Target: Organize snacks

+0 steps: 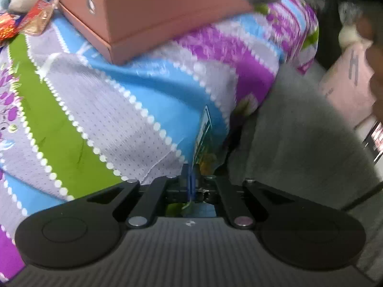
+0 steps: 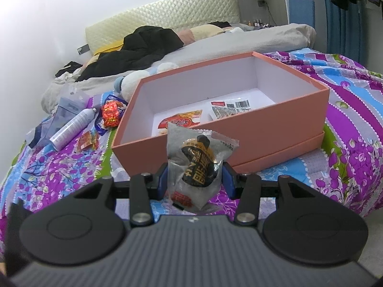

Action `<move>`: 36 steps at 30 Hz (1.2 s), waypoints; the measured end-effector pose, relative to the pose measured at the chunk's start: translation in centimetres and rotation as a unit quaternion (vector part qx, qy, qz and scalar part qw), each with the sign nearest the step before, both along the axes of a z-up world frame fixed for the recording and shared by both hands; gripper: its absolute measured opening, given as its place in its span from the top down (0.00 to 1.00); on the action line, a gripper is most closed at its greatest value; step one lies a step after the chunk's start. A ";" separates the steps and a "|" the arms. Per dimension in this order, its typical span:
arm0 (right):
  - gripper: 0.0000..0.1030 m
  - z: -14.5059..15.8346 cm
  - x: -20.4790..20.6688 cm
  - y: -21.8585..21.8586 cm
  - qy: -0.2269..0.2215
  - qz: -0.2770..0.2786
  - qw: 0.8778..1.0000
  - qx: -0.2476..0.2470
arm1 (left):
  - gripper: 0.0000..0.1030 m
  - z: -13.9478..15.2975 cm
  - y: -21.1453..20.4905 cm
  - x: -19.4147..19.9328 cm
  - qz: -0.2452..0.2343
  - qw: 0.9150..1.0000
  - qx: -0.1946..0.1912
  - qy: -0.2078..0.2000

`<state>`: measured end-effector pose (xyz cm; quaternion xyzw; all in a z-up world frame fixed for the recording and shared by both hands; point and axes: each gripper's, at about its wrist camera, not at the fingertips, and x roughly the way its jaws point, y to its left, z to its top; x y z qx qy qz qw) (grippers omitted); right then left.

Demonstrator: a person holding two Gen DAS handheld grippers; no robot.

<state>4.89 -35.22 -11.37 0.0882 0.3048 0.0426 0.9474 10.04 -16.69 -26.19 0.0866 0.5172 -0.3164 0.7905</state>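
Observation:
A salmon-pink box (image 2: 275, 124) stands open on a patterned bedspread (image 2: 354, 110); two flat snack packets (image 2: 182, 120) lie inside it. My right gripper (image 2: 195, 179) is shut on a grey and black snack packet (image 2: 198, 162), held upright just in front of the box's near wall. My left gripper (image 1: 194, 179) is shut on a thin flat packet (image 1: 203, 136), seen edge-on, held low over the bedspread (image 1: 95, 110) near the bed's edge. The box (image 1: 148, 14) shows beyond it. Red and orange snacks (image 2: 111, 113) lie left of the box; they also show in the left wrist view (image 1: 36, 18).
A white spray bottle (image 2: 74, 125) and a clear bag (image 2: 64, 112) lie left of the box. A white plush toy (image 2: 134, 81), dark clothes (image 2: 143, 45) and a grey blanket (image 2: 239, 43) lie behind it. Grey floor (image 1: 299, 148) and a pink bag (image 1: 347, 81) are beside the bed.

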 end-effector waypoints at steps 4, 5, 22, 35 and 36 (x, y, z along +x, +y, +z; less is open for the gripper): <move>0.52 0.6 -0.2 0.3 -0.008 0.004 1.000 0.000 | 1.00 2.8 0.9 0.0 0.037 0.999 -0.038 -0.005; 0.52 0.7 -0.2 0.4 -0.010 0.004 1.000 0.000 | 1.00 3.6 1.1 0.0 0.045 0.998 -0.047 -0.006; 0.52 3.4 -0.3 0.4 -0.035 0.000 0.999 0.001 | 1.00 13.6 2.8 -0.3 0.112 0.981 -0.145 -0.057; 0.52 8.4 1.4 -0.9 -0.096 -0.007 0.995 -0.022 | 1.00 22.6 2.0 3.5 0.119 0.960 -0.203 -0.149; 0.52 8.8 1.7 -1.1 -0.101 -0.009 0.994 -0.025 | 1.00 23.4 1.8 4.0 0.119 0.958 -0.208 -0.157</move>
